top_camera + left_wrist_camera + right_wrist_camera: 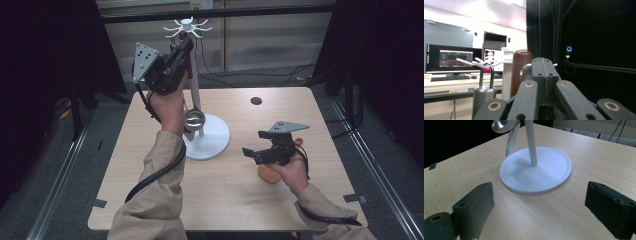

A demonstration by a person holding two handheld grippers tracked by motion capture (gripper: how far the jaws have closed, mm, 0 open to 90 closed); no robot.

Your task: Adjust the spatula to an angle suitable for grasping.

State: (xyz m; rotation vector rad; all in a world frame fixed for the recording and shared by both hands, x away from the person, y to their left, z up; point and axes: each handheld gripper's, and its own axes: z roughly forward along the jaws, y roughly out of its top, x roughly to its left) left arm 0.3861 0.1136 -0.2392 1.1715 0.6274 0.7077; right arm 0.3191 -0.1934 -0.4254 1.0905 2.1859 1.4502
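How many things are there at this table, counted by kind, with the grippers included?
Grippers: 2, the left gripper up at the stand's top, the right gripper low over the table.
White stand: 1.
Utensils at the stand: 2, one with a metal handle, one with a brown handle.
Orange thing under the right hand: 1.
Total: 6.

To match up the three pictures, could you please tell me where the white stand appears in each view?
High view: white stand at table centre-left, hooked top at the upper edge.
Left gripper view: its post and hooks, left of centre.
Right gripper view: its round base at centre.
Shared landmark: the shiny metal scoop beside the post.
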